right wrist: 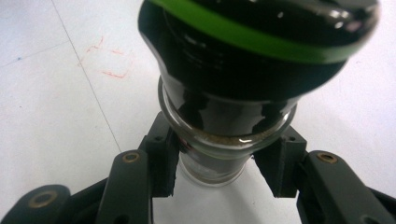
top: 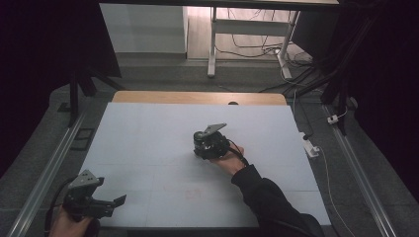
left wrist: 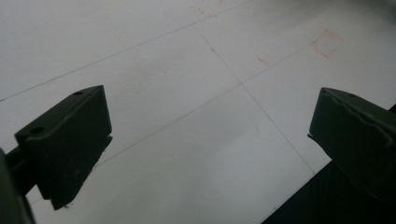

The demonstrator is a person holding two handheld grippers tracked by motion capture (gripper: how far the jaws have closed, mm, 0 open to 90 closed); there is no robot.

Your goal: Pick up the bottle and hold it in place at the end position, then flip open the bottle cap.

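White laminate covers the tabletop [top: 148, 143], which carries faint grid lines and a few red pencil marks [left wrist: 327, 43]. At about seven o'clock in the high view, over the near left corner, the person's left hand [top: 66, 223] holds the left claw [top: 117, 202]; its two black jaws stand spread wide, nothing between them, pointing toward three o'clock. The left gripper view looks along those parted jaws onto bare white surface, with the dark table edge at about five o'clock.

Near the centre of the tabletop in the high view, the right claw [top: 200, 148] sits in the person's right hand [top: 228, 160], whose dark sleeve [top: 269, 200] comes in from five o'clock. The grey three-cornered plate [top: 213, 129] on top tilts toward one o'clock. In the right gripper view the right claw pinches a clear glass jar with a glossy black cap ringed in green [right wrist: 233, 93], the black pads [right wrist: 163, 163] pressed against the glass body from both sides, just under the cap. Whether the jar's base touches the tabletop cannot be told.
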